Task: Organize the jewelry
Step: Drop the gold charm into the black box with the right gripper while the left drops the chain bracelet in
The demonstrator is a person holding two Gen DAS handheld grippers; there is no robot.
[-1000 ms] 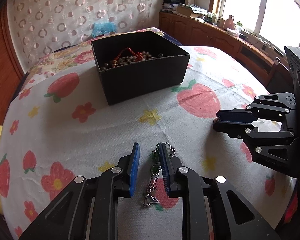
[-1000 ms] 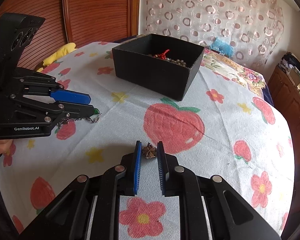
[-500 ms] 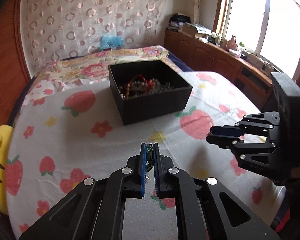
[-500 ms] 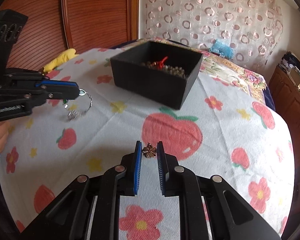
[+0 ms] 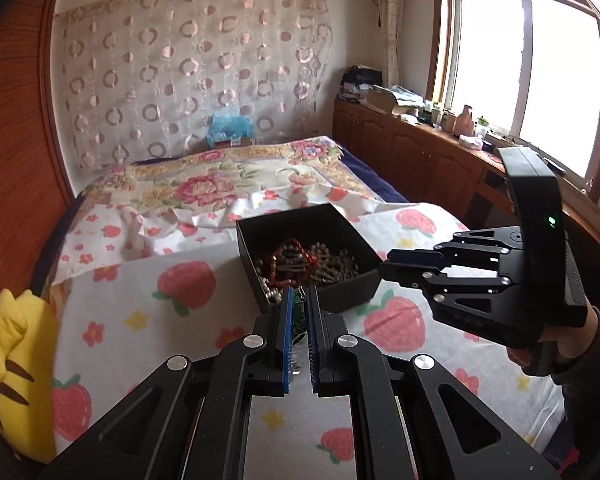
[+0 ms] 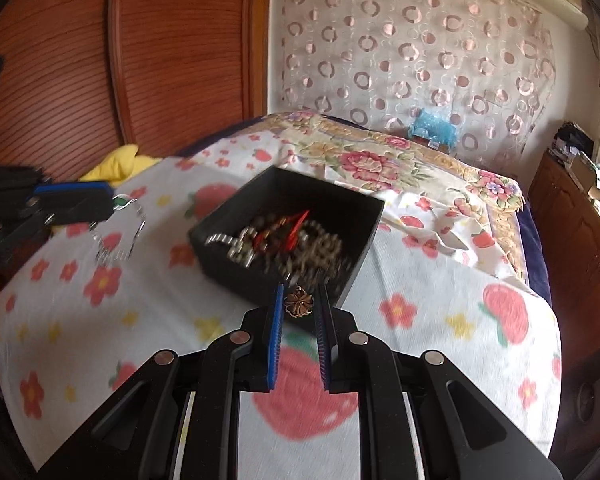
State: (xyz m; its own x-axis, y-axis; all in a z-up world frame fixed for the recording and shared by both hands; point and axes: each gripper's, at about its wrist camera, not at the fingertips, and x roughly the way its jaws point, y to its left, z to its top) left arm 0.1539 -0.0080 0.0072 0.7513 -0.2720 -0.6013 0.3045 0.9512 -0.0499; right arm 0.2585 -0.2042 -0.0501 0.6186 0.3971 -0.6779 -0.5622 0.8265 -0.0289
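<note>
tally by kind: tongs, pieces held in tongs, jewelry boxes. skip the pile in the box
Tongs: 2, left tongs and right tongs
Held pieces: 2, green-bead chain bracelet, bronze clover charm
Black box: 1
Total: 5

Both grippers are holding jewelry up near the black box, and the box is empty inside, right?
Not quite. The black box is not empty: the left wrist view shows beads and a red string piled inside. The rest holds: the left gripper pinches a green-beaded chain, and the right gripper holds a flower charm.
</note>
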